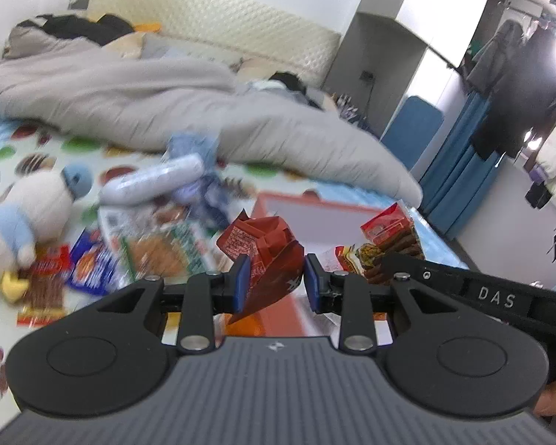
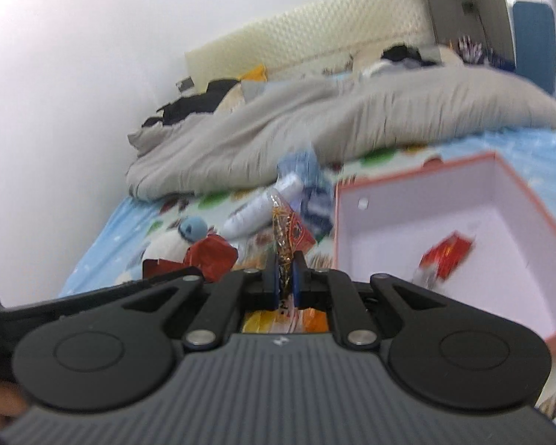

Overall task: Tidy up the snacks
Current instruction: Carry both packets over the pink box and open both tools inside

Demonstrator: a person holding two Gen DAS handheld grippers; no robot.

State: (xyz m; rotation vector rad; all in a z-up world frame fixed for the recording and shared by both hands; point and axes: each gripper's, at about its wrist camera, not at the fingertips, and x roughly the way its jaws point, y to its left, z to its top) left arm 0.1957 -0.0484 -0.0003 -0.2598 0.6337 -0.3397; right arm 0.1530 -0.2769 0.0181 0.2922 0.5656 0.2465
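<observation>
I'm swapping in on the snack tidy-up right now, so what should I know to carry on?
Left claw: closed on a dark red snack packet, lifted off the bed.
Right claw: shut on a thin clear-and-red wrapper.
Pink-rimmed box: open on the bed, one red packet inside.
Left to do: drop both held snacks in, then gather the loose snacks beside the plush toy.
</observation>
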